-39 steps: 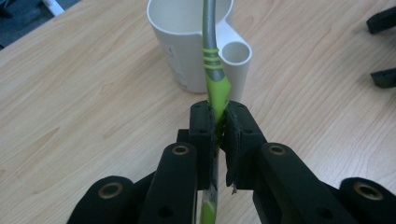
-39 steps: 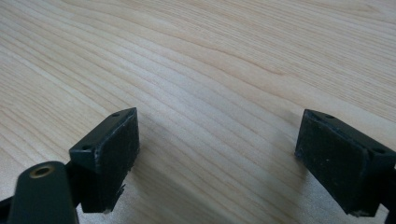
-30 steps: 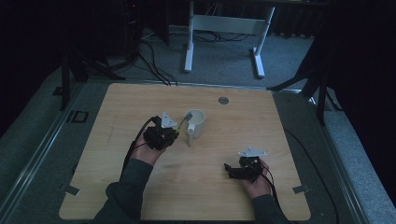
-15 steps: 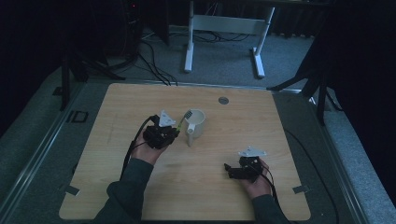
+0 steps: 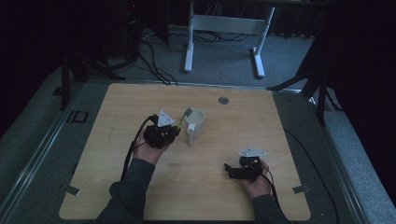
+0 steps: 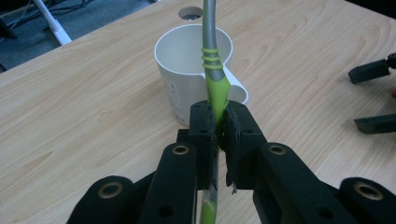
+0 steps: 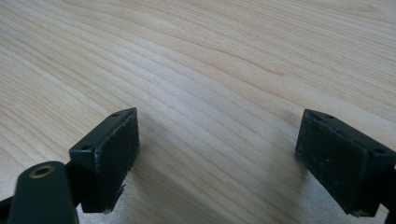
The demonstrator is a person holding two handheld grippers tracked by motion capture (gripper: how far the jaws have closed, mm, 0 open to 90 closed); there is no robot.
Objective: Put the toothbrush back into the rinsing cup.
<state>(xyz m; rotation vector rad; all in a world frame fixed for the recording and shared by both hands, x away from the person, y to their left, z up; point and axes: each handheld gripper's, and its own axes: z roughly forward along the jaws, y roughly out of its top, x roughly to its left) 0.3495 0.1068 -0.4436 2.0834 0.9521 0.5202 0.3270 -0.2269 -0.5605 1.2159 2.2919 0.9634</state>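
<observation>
Nothing has shifted since the earlier frame: both of your hands sit where they were, and the mug has not moved.

Your left tool is clamped tight on a utensil with a green handle and a grey metal shaft. In the left gripper view the pads pinch the green part from both sides, and the shaft runs forward over the rim of the white mug. The mug stands upright near the middle of the worktop, its handle turned toward you, just beside your left tool. In the high view the head of the utensil lies at the mug's left rim; whether it touches the rim you cannot tell.

Your right tool rests low near the front right of the worktop, well apart from the mug. Its jaws stand wide with bare wood between them, as the right gripper view shows.
</observation>
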